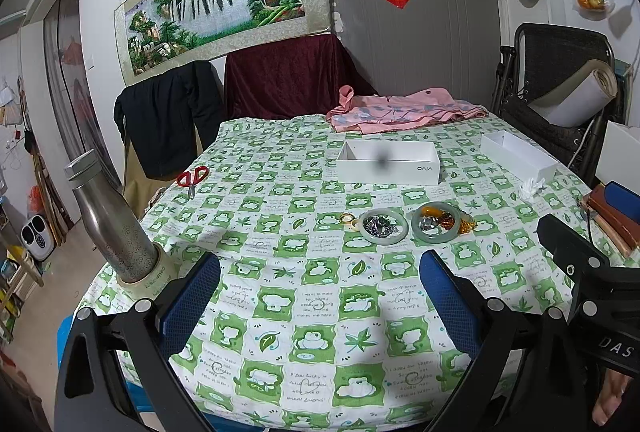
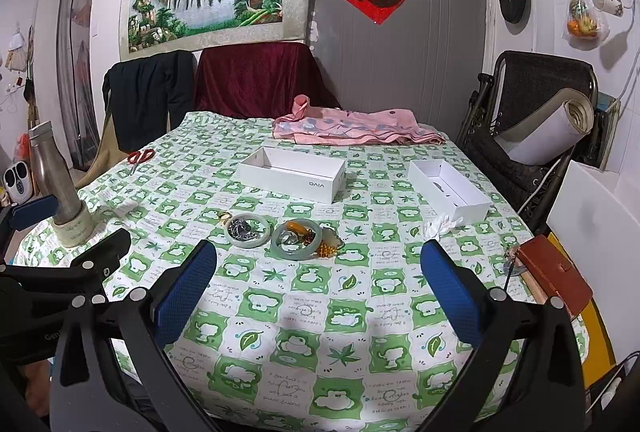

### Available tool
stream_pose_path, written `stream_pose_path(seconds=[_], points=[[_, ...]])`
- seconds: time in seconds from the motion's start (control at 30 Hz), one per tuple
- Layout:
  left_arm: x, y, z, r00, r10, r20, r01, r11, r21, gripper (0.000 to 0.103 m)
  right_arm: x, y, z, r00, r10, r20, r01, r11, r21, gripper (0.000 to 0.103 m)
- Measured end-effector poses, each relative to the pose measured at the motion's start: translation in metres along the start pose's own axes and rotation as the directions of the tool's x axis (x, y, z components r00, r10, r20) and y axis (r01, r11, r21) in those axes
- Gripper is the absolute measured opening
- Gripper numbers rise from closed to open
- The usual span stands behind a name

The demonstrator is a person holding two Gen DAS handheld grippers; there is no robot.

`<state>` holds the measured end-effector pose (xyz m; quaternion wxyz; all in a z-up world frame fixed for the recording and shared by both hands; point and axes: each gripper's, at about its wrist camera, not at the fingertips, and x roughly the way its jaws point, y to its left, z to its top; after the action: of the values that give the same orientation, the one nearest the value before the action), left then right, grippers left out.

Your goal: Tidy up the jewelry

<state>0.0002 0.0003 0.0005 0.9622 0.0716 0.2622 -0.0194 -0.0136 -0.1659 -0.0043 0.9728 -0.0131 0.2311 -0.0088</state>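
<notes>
Both grippers hover over the worktop [image 1: 304, 312], nothing held. Left gripper [image 1: 320, 296] fingers spread wide; right gripper [image 2: 320, 288] fingers also wide apart. Jewelry pile sits ahead of both, beyond the fingertips: pale bangle [image 1: 383, 226] with dark chain inside, green bangle [image 1: 436, 228] touching amber beads [image 1: 466, 224], small gold ring [image 1: 349, 219] just left. White box [image 1: 388, 162] farther ahead, second white box [image 2: 448, 190] off right.
</notes>
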Motion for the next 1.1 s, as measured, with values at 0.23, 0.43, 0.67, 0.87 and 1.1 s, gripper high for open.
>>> stream_pose_path(seconds=[0.23, 0.43, 0.67, 0.87, 1.1], points=[[0.0, -0.001, 0.0, 1.0, 0.0, 0.0, 0.0, 1.0, 0.001, 0.098, -0.003, -0.001, 0.0, 1.0, -0.002, -0.001, 0.002, 1.0, -0.001, 0.097], [-0.001, -0.006, 0.001, 1.0, 0.0, 0.0, 0.0, 1.0, 0.0, 0.098, -0.005, -0.001, 0.0, 1.0, -0.003, 0.0, 0.003, 1.0, -0.003, 0.097], [-0.003, -0.011, 0.002, 1.0, 0.001, 0.0, -0.001, 1.0, 0.001, 0.098, -0.005, -0.001, -0.001, 1.0, -0.003, -0.001, 0.003, 1.0, -0.004, 0.097], [-0.005, -0.015, 0.002, 1.0, -0.001, -0.002, 0.001, 1.0, 0.001, 0.098, 0.004, 0.003, -0.006, 1.0, -0.008, -0.001, 0.008, 1.0, -0.015, 0.097], [0.005, -0.014, 0.0, 1.0, -0.01, -0.025, 0.01, 1.0, 0.001, 0.098, 0.004, -0.006, -0.008, 1.0, 0.004, -0.023, -0.004, 1.0, 0.009, 0.097]])
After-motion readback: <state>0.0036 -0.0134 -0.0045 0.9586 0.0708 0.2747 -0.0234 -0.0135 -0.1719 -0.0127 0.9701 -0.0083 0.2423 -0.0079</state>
